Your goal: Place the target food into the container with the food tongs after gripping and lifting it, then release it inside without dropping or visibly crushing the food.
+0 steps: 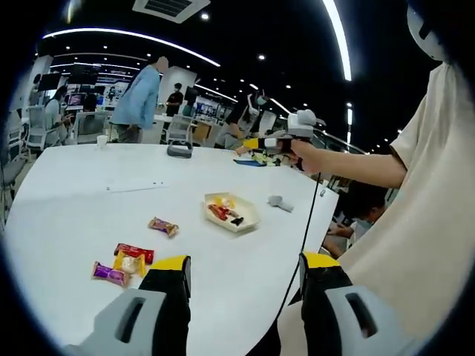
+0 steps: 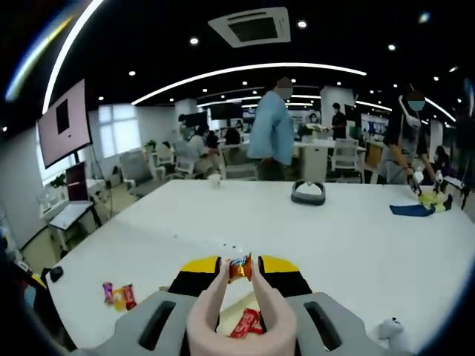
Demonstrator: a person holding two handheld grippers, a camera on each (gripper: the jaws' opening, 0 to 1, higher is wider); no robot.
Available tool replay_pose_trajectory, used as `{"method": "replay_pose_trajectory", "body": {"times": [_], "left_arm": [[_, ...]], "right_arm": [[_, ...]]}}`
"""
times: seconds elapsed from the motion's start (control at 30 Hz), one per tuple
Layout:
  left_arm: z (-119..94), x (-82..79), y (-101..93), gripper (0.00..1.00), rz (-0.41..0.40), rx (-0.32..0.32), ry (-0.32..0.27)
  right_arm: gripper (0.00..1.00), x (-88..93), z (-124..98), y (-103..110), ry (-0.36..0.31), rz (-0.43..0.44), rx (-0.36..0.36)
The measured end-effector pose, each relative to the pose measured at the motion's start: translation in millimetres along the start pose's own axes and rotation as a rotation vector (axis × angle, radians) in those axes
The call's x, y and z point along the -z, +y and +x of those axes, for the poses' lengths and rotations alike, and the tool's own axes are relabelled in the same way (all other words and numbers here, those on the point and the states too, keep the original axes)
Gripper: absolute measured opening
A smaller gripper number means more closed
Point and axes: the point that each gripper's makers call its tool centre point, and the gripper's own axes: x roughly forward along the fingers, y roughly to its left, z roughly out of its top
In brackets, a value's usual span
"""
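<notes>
mid-transfer: right gripper [image 2: 239, 268], lower centre, clamping tongs [image 2: 239, 315] on 1 wrapped snack [image 2: 239, 268]; release into tray [image 1: 231, 211] pending; left gripper [image 1: 245, 267] agape, idle.

No text, label or number is legible on the snack wrappers [image 1: 122, 265] or elsewhere.
</notes>
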Motion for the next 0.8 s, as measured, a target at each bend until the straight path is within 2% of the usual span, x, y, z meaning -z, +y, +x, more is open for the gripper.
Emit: {"method": "replay_pose_trajectory", "body": {"times": [0.57, 0.8], "left_arm": [[12, -4.1, -3.2, 0.59, 0.007, 0.015, 0.004], [12, -5.2, -0.3, 0.59, 0.004, 0.007, -0.001]], "right_arm": [[0.19, -4.9, -9, -34, -0.021, 0.028, 0.061], [0.19, -3.2, -7, -37, -0.019, 0.036, 0.069]]}}
